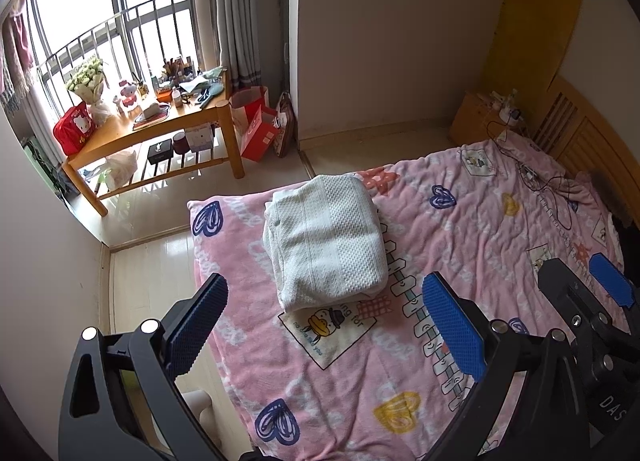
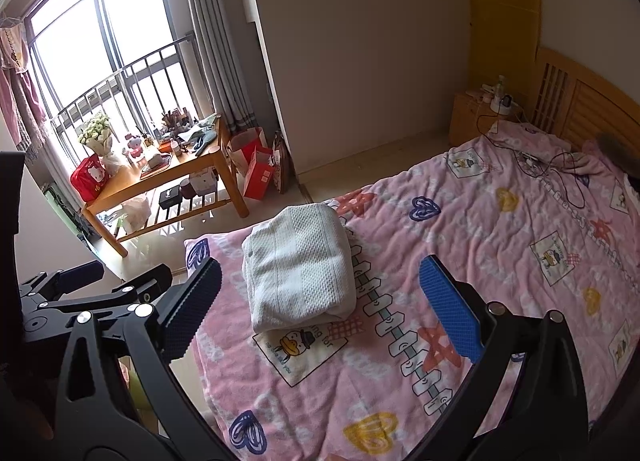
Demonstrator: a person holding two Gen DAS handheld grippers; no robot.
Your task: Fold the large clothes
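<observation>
Left gripper (image 1: 324, 325) and right gripper (image 2: 320, 305): both spread wide, empty, hovering above pink blanket (image 1: 460, 229). Folded white garment (image 1: 324, 241) ahead, untouched.

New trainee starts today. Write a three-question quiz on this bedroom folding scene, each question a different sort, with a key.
1. True or false: the white garment lies spread out flat across the pink blanket.
2. Multiple choice: what is the left gripper holding? A) the garment B) the blanket C) nothing
3. Fill in: the wooden table stands beside the ____.

Key
1. False: it sits folded in a compact bundle near the blanket's corner.
2. C: its jaws are wide apart above the bed, as are those of the right gripper.
3. Window.
</observation>
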